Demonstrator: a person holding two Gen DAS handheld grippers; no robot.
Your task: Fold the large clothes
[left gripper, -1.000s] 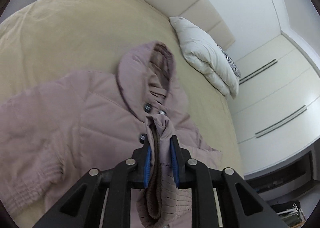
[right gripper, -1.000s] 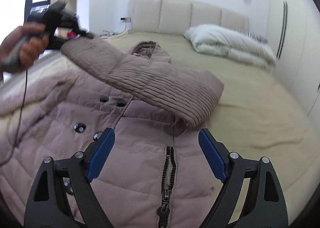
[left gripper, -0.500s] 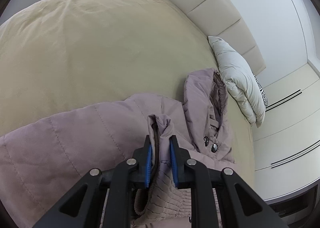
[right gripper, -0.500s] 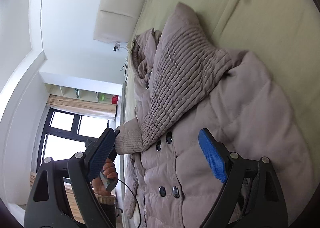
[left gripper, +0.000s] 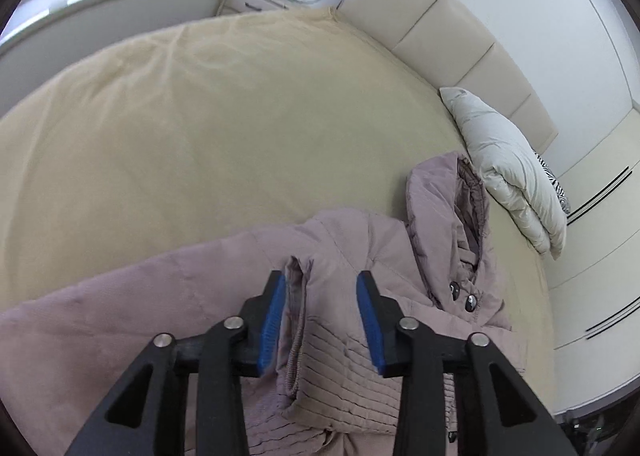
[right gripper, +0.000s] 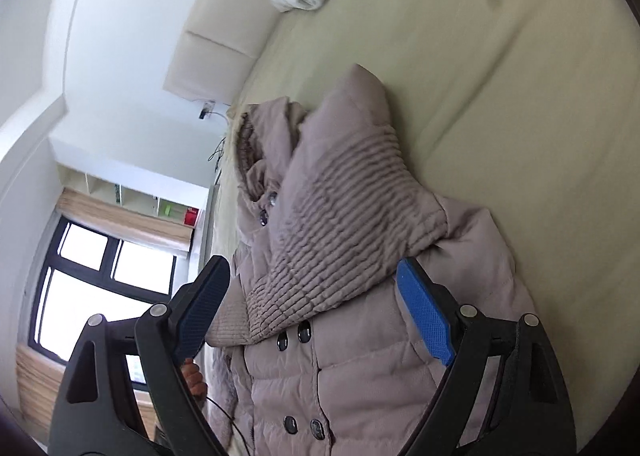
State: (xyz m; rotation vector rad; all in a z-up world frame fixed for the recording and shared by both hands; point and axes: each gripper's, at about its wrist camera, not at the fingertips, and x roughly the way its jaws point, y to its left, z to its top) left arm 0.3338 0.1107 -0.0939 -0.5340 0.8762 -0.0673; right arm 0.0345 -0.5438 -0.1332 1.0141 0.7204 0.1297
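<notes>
Just ahead of the left gripper (left gripper: 321, 310), on the beige bed (left gripper: 192, 128), lies the mauve puffer jacket (left gripper: 392, 256), its ribbed sleeve cuff (left gripper: 304, 320) standing between the blue pads. The jaws have just been opening; the cuff edge sits close to the left-hand pad, and the pads no longer press it. Beyond and to the right of that gripper the jacket's hood (left gripper: 444, 200) points toward a white pillow (left gripper: 508, 164).

The right gripper (right gripper: 316, 306) has its jaws spread wide with nothing held; the folded-over sleeve (right gripper: 340, 224) and buttoned front lie beyond and below them. A hand (right gripper: 194, 374) shows behind its left finger. No brand, label or legible writing shows anywhere.
</notes>
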